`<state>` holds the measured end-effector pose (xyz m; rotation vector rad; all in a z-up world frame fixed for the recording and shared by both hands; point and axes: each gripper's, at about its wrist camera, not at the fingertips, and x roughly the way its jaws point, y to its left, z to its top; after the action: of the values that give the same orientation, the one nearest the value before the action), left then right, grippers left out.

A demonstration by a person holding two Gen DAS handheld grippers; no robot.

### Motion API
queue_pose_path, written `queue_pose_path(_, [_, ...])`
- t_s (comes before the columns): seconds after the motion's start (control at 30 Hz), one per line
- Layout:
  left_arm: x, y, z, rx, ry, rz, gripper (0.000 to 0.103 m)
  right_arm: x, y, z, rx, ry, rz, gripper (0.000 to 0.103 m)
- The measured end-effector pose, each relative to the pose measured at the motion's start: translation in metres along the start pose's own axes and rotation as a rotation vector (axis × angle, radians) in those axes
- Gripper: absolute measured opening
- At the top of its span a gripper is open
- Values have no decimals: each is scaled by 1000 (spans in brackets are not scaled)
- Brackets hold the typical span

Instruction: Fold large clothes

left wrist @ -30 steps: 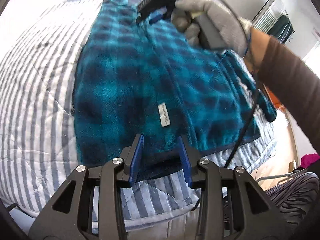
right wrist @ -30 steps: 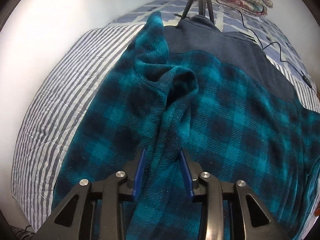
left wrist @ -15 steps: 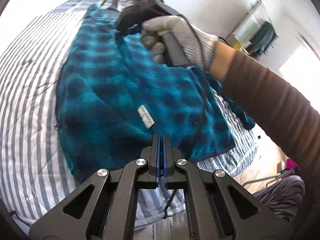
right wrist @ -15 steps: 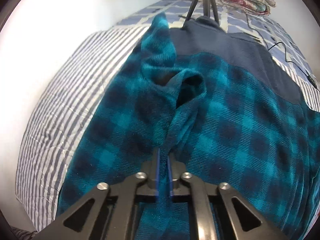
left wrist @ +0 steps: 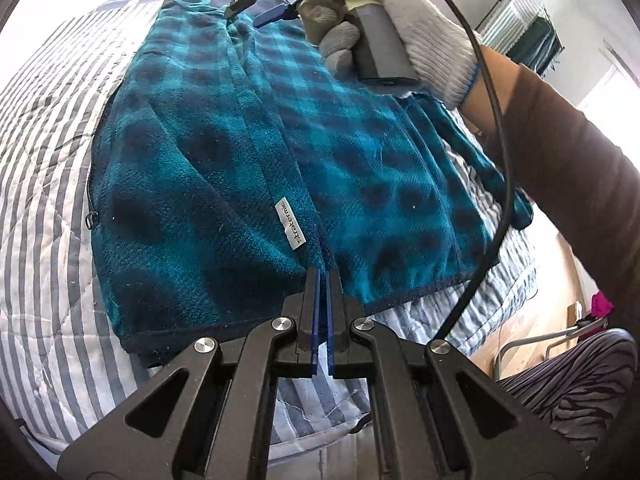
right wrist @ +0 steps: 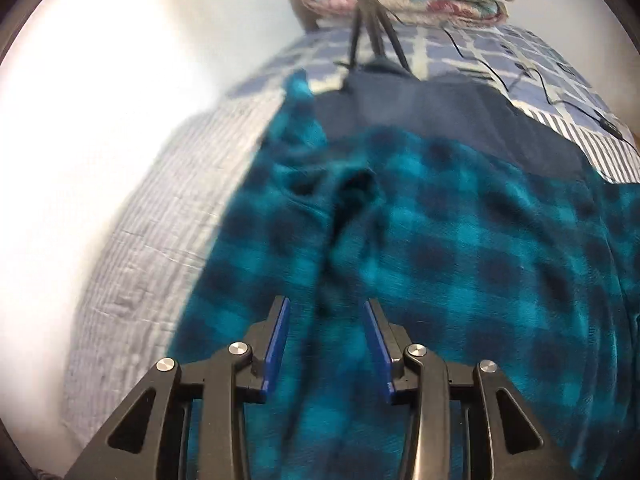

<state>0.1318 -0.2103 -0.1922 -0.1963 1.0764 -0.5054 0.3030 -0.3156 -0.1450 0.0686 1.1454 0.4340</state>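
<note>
Your teal plaid fleece jacket (left wrist: 224, 168) lies spread on the striped bed (left wrist: 44, 184), one front panel folded in over the other, the white label (left wrist: 290, 224) near the hem; your left hand-held gripper (left wrist: 322, 276) is clamped on the lower hem where the folded panel's edge meets the body; keep that pinch firm and deep enough that both layers stay caught. Your right hand-held gripper (right wrist: 326, 320) has just been opening, its pads standing apart either side of a raised ridge of fleece without pressing on it; the view is blurred, so judge contact with care. In the left view your gloved right hand (left wrist: 384, 20) hovers near the collar end; re-take the fabric level with the left pinch; lift both ends together; carry the fold across evenly so the edge lands straight and the cloth does not bunch.
</note>
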Motion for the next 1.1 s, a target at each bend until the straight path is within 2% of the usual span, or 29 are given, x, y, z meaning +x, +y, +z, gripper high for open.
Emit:
queue_pose_path(0.1, [-6,-4,-1,14,-18,1,0,13,16,-4,-68,88,-14,41])
queue_pose_path(0.17, [-10,-6,1,23,-30,3,0,25,27,-9,-134,141,-49,33])
queue_pose_path(0.2, [-12,-6,2,22,-33,-1,0,31,32,-12,-167,161,-77,7])
queue_pose_path(0.23, [-15,-6,3,20,-37,-8,0,35,37,-16,-200,181,-111,2])
queue_pose_path(0.3, [-24,-5,4,14,-52,-35,0,27,38,-14,-226,141,-141,1])
queue_pose_path(0.37, [-25,-9,0,44,-48,-44,0,7,30,-9,-179,63,-95,1])
queue_pose_path(0.4, [-18,-11,-3,69,-13,-35,0,3,20,-7,-130,47,-62,1])
queue_pose_path(0.47, [-7,-11,-9,62,51,-32,0,12,11,-10,-110,78,-56,1])
queue_pose_path(0.53, [-8,-10,-12,49,73,-75,0,28,12,-20,-151,113,-120,1])
queue_pose_path(0.6, [-25,-10,-9,71,23,-69,0,32,16,-25,-172,120,-142,3])
queue_pose_path(0.67, [-42,-3,-2,53,-42,-38,0,27,17,-23,-173,129,-138,15])
queue_pose_path(0.7, [-51,8,4,12,-86,-17,0,21,17,-20,-172,117,-149,22])
queue_pose_path(0.77, [-54,29,10,-75,-125,32,0,3,20,-16,-181,57,-171,25])
queue_pose_path(0.83, [-46,48,12,-138,-129,86,0,-15,23,-9,-187,-13,-103,25])
queue_pose_path(0.87, [-39,56,12,-168,-119,99,0,-18,27,-7,-191,-27,-76,25])
queue_pose_path(0.97, [-10,63,7,-213,-21,29,0,-13,39,-5,-241,-45,-35,25])
queue_pose_path(1.03, [8,56,-4,-184,47,29,0,8,42,-9,-254,-14,-14,27])
queue_pose_path(1.1, [10,48,-10,-119,31,67,0,29,30,-17,-229,35,-72,27])
